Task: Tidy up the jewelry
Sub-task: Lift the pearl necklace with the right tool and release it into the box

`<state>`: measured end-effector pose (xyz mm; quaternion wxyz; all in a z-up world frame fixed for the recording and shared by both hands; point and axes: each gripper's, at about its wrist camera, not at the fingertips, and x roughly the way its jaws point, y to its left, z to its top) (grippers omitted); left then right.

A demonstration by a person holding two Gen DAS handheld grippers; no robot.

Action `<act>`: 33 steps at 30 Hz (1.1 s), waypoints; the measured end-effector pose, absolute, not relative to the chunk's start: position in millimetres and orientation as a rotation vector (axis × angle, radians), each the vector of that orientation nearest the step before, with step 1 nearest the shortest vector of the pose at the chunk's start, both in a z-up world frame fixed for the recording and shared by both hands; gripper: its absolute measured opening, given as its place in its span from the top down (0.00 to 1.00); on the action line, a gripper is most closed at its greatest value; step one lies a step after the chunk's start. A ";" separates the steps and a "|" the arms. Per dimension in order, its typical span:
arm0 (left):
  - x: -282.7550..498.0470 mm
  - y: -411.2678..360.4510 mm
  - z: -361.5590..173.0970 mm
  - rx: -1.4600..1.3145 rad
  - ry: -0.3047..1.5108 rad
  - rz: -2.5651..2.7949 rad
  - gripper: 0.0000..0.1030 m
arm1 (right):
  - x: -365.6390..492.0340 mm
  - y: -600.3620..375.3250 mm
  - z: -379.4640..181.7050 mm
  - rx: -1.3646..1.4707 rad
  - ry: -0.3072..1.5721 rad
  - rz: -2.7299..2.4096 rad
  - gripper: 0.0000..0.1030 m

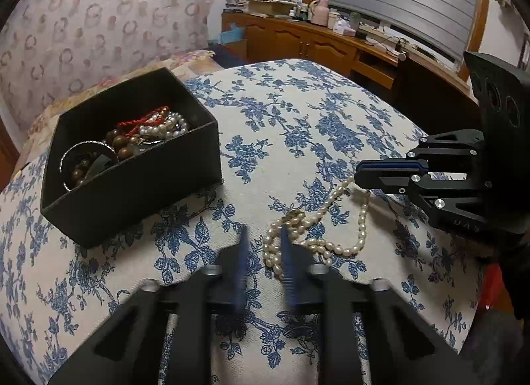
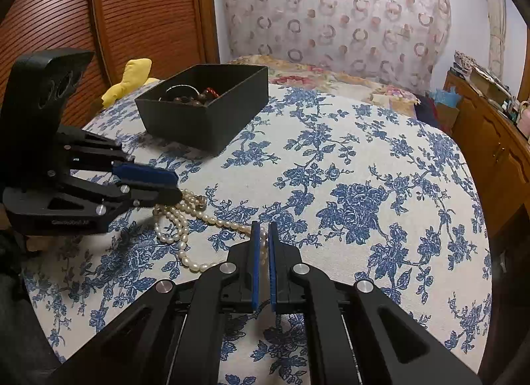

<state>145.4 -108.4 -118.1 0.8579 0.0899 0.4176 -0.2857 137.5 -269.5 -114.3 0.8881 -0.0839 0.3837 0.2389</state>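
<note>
A pearl necklace [image 1: 318,229] lies in loops on the blue-flowered cloth [image 1: 281,113]; it also shows in the right wrist view [image 2: 179,226]. My left gripper [image 1: 263,232] is open, its fingers either side of the necklace's left loops. My right gripper [image 2: 264,229] is shut on one end of the pearl strand, which passes between its pads; in the left wrist view it [image 1: 359,174] comes in from the right. A black box [image 1: 132,166] with beads, pearls and a bangle stands at the left.
The cloth covers a rounded surface that drops off at its edges. A wooden cabinet [image 1: 331,44] with clutter stands behind, a patterned curtain [image 2: 331,11] and a wooden door [image 2: 132,4] beyond. A yellow cloth [image 2: 129,80] lies by the box [image 2: 205,110].
</note>
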 end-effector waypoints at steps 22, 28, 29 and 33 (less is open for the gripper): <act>151.6 -59.4 -29.0 0.050 0.665 -0.555 0.97 | 153.0 -241.0 -26.4 -0.186 0.565 0.543 0.95; 165.3 -39.9 -2.2 0.034 0.603 -0.503 0.97 | 174.0 -227.6 6.2 -0.199 0.497 0.564 0.95; 167.8 -37.5 1.1 0.032 0.595 -0.495 0.97 | 177.1 -225.8 10.6 -0.199 0.488 0.567 0.95; 179.3 -25.5 15.3 0.021 0.567 -0.464 0.97 | 193.1 -215.8 29.0 -0.195 0.452 0.589 0.95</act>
